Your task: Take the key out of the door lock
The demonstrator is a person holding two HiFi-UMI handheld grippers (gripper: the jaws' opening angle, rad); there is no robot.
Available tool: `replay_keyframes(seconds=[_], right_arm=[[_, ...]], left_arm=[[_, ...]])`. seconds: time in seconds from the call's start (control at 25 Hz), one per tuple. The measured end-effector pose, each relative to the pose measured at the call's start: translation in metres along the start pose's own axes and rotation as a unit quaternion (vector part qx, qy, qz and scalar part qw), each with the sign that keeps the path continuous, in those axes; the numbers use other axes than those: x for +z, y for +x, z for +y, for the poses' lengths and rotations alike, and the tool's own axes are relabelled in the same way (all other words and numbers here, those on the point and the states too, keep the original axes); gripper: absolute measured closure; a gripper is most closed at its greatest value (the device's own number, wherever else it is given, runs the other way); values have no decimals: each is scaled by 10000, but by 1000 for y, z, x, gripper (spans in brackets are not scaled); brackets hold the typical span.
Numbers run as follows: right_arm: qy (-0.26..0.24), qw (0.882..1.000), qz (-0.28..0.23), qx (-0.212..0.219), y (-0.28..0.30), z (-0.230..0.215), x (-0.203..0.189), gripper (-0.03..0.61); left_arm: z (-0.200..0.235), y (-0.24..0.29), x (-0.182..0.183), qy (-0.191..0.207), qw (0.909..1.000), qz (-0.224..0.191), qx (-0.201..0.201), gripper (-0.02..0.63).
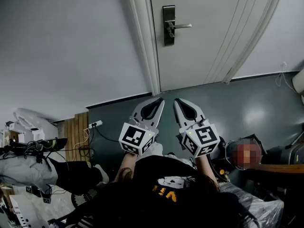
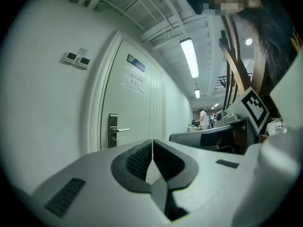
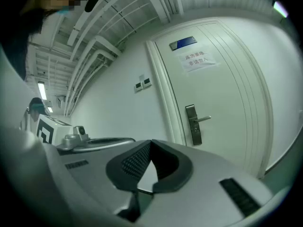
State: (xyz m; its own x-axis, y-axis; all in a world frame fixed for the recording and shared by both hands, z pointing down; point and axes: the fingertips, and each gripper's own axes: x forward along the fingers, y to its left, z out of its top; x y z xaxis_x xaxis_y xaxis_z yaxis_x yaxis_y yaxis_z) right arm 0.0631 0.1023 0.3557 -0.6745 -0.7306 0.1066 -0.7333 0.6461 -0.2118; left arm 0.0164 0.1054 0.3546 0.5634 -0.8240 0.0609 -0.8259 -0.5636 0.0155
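- key too small to make out; dark upright lock plate (image 1: 168, 25) with silver lever sits on pale door (image 1: 213, 42).
- left tool (image 1: 158, 101) and right tool (image 1: 177, 101): jaws together, empty, well apart from the door.

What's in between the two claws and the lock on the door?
Nothing stands there. In the head view, only bare grey floor and the lower door lie between the shut left claw, the shut right claw and the door lock.

Dark upright door lock (image 1: 168, 25), silver lever (image 1: 182, 26) horizontal, key indistinct.
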Motion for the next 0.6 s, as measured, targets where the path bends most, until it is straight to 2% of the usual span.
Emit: replay_keyframes(seconds=[0.6], right_arm=[[158, 9993, -312, 99, -15, -6, 5, 574]], left_arm=[[-12, -4, -2, 139, 9998, 102, 110, 604]])
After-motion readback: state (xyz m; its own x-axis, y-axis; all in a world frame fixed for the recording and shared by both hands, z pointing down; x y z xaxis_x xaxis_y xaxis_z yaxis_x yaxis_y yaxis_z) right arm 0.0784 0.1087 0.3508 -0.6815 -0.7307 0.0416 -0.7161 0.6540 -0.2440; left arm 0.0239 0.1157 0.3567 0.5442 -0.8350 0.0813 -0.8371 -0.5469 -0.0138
